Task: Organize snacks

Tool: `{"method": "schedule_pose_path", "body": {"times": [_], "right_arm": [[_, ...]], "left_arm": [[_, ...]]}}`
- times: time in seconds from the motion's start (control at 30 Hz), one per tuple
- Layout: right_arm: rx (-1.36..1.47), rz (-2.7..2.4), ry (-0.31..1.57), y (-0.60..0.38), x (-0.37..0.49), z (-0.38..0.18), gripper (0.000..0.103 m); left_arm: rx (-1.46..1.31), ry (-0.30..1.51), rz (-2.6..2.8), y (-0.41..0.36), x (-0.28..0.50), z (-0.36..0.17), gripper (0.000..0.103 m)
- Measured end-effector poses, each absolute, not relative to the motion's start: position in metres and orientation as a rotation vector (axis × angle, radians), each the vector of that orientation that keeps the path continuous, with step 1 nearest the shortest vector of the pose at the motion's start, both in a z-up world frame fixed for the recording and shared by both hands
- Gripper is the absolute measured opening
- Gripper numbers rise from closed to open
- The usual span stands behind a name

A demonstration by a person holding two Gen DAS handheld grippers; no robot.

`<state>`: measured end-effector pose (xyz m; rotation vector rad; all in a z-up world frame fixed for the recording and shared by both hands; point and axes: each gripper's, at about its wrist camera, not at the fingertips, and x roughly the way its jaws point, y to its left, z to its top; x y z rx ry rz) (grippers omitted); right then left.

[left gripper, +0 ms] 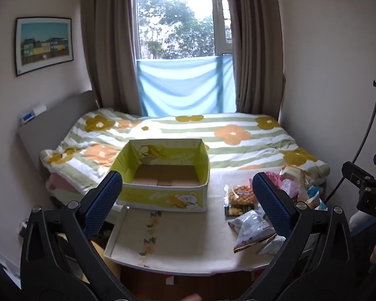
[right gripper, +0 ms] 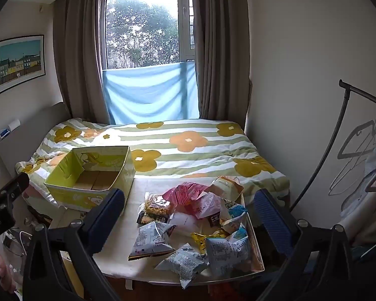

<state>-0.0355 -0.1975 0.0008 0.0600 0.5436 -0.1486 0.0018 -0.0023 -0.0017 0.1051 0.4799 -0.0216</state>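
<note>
An empty yellow-green cardboard box (left gripper: 163, 175) with a bear print stands at the back left of a small white table (left gripper: 178, 238); it also shows in the right wrist view (right gripper: 92, 175). A pile of several snack packets (right gripper: 200, 225) lies on the table's right side, with a waffle packet (left gripper: 240, 195) and a white-blue bag (left gripper: 253, 228) nearest the box. My left gripper (left gripper: 188, 203) is open and empty, above the table's front. My right gripper (right gripper: 190, 218) is open and empty, above the snack pile.
A bed with a flowered, striped quilt (left gripper: 213, 135) lies right behind the table, under a curtained window (left gripper: 183, 25). A clothes rack with hangers (right gripper: 358, 145) stands at the right. Clutter sits on the floor left of the table (right gripper: 17, 238).
</note>
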Motion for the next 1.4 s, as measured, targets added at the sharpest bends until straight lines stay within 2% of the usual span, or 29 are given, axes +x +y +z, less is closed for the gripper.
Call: {"method": "schedule_pose_path", "body": {"times": [0.33,1.4], "right_arm": [[0.063,-0.145,0.537,-0.198,-0.038,0.001,0.103],[0.055,-0.137,0.542,-0.189,-0.040,0.003,0.103]], "left_arm": [[0.094,0.439,-0.004,-0.001,-0.005,0.004,0.103],[0.040,0.499,-0.061,0.006,-0.006,0.000,0.103]]}}
